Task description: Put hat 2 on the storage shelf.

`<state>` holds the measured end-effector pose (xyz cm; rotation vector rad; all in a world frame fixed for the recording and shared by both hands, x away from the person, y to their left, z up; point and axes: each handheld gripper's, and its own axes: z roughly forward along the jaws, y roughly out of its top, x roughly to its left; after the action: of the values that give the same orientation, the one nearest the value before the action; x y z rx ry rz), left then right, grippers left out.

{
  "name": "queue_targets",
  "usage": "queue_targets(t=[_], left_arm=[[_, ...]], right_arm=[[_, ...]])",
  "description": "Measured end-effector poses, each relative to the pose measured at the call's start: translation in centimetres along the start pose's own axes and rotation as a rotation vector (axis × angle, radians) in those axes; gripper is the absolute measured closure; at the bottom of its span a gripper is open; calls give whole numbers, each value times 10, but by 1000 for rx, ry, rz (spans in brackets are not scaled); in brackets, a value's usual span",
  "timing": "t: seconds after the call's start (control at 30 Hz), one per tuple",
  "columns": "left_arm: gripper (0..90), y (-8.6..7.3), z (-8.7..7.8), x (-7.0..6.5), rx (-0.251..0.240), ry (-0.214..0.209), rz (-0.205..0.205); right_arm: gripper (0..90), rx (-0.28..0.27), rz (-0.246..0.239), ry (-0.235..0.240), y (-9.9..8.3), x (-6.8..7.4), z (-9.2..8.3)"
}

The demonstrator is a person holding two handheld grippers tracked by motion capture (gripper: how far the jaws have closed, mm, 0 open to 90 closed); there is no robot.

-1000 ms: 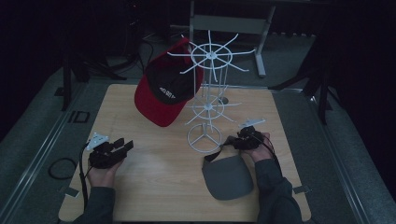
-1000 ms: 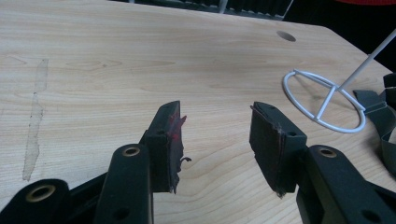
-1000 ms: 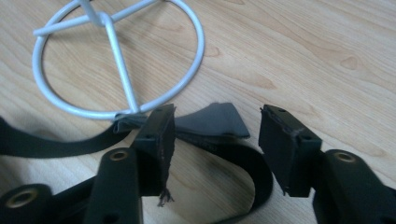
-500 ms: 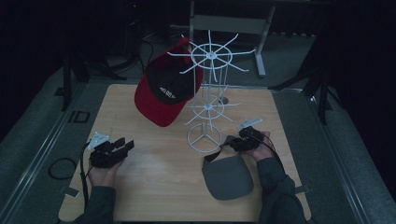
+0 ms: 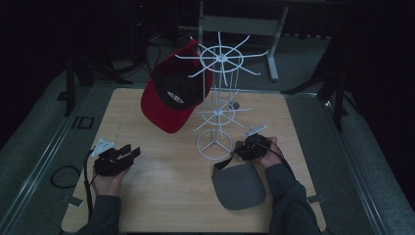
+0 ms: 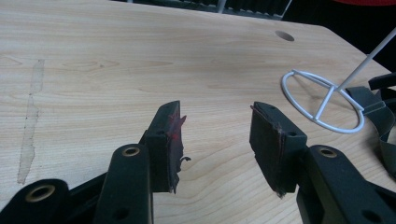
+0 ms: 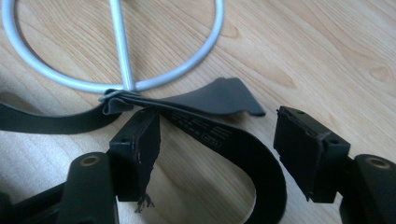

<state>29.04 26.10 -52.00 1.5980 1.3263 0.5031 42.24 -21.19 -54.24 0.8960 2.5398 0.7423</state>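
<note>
On the wooden table [image 5: 161, 196] a grey cap [image 5: 240, 185] lies flat near the person's right hand, its brim toward the person and its black strap [image 7: 219, 135] at the far end, beside the round base [image 5: 214, 145] of the white wire rack [image 5: 220, 98]. The right gripper [image 5: 244, 148] is low over this strap, just beside the rack base. In the right gripper view its jaws stand apart, and the strap loop lies on the table between them; the pads [image 7: 147, 149] do not press on it, so the strap is released and not grasped. The jaws have just been opening, with the strap between them. In the same view the free end of the strap rests against the ring of the base [image 7: 140, 70], where one spoke meets the ring. The left gripper [image 5: 117, 157] is well apart from the cap, over the left part of the table. In the left gripper view its jaws are about half apart with only bare wood between them, and red marks show on one pad [image 6: 170, 140]. A red cap [image 5: 171, 98] hangs on the left side of the rack, high above the table.
</note>
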Motion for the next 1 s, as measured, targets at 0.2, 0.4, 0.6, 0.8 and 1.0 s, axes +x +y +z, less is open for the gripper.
queue_targets(t=[0.2, 0.4, 0.6, 0.8, 1.0], left_arm=[[540, 0, -1, 1, -3, 3, -1], [539, -1, -1, 1, 1, 4, 1], [539, -1, -1, 0, 1, 3, 3], [538, -2, -1, 1, 2, 4, 0], [538, -2, -1, 1, 1, 5, 1]], right_arm=[[469, 3, -30, -6, 3, 4, 3], [566, 1, -52, -19, 5, 9, 5], [811, 3, -27, -36, 7, 11, 4], [892, -69, 67, -20, 8, 6, -8], [894, -136, 124, -10, 7, 1, -22]])
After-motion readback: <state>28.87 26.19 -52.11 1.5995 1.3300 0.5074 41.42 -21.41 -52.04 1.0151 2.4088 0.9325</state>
